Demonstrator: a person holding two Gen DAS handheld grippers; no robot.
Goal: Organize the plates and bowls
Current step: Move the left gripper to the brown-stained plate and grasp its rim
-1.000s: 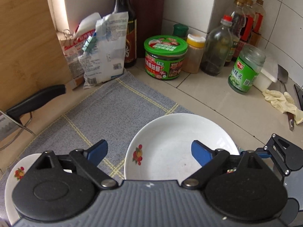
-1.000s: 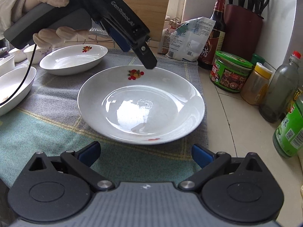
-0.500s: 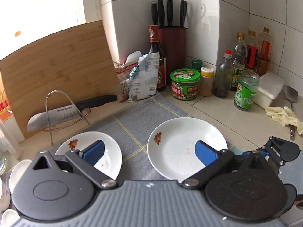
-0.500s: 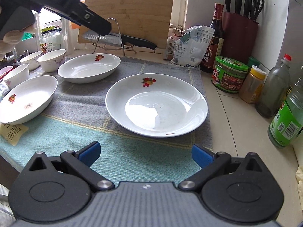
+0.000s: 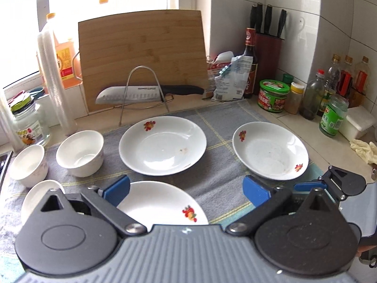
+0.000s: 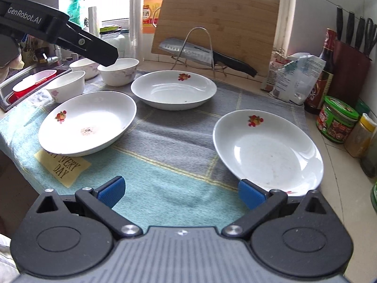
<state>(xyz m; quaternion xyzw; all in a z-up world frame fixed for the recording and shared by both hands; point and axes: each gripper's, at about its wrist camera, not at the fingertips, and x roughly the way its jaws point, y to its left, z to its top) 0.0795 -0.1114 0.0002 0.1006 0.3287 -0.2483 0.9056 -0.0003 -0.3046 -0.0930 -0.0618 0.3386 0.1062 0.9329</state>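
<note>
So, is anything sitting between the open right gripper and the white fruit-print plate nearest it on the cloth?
Nothing visible does. The right gripper hangs open over bare checked cloth, and the white fruit-print plate lies just ahead of its right finger.

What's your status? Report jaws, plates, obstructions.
Left gripper and right gripper: jaws open, empty. Three plates and three bowls spread singly on the cloth, nothing stacked. No obstruction between plates.

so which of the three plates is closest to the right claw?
The plate on the right, nearest the jars: its near rim sits just ahead of the right claw, by its right finger. The other two lie farther left and back.
</note>
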